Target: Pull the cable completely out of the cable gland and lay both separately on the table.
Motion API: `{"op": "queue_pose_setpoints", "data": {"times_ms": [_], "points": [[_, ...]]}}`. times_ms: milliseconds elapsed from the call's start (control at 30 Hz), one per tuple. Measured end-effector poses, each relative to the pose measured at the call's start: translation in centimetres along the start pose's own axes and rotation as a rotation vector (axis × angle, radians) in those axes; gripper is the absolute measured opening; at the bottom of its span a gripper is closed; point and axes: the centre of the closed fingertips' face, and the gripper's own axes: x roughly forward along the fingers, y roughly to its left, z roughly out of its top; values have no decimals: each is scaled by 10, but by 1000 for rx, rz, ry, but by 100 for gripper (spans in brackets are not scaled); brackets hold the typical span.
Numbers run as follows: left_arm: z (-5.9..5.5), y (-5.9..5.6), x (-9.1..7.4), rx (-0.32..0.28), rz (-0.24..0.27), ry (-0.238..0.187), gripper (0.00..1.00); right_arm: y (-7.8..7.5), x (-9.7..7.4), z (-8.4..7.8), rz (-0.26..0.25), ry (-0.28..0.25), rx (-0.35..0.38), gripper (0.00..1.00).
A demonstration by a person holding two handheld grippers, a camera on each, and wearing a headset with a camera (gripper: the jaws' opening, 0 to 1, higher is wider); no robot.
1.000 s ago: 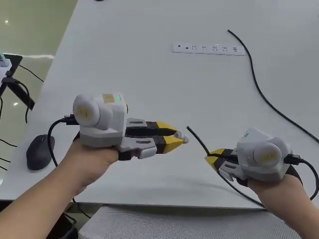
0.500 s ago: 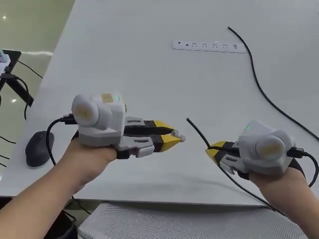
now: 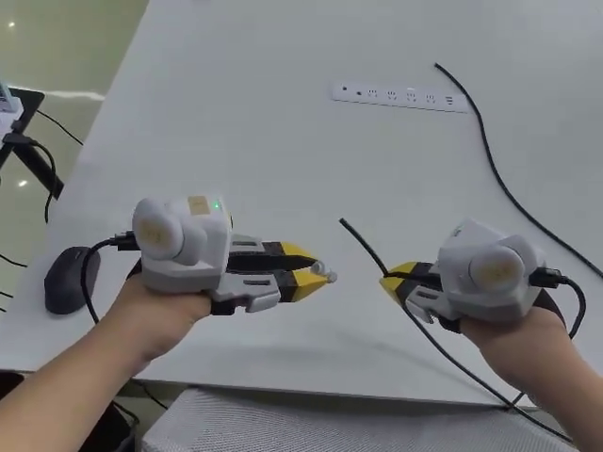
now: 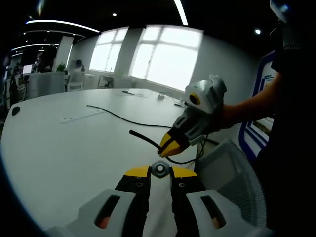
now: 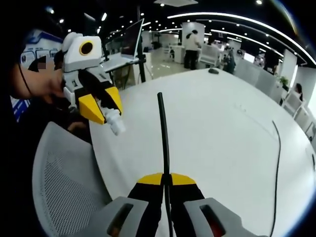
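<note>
The left tongs (image 3: 316, 272) are seen pinched tight on the small grey cable gland (image 3: 327, 275), the right tongs (image 3: 388, 281) clamped on the black cable (image 3: 361, 243), whose free end is held clear of the gland. Both are carried above the tabletop (image 3: 236, 132), close to its near edge. The pull-out is judged complete; what remains is for each piece to be lowered and released, well apart from the other.

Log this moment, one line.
left gripper: shut on cable gland | right gripper: shut on cable | cable free of gland | neither laid on table yet
</note>
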Motion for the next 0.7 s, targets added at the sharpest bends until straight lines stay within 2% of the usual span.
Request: {"op": "queue_pose_setpoints", "data": {"times_ms": [333, 700], "points": [[-19, 12, -7, -29, 22, 10, 15, 5, 20, 19, 35, 19, -64, 0], [-34, 23, -15, -47, 42, 14, 15, 6, 45, 37, 61, 43, -122, 0]]}}
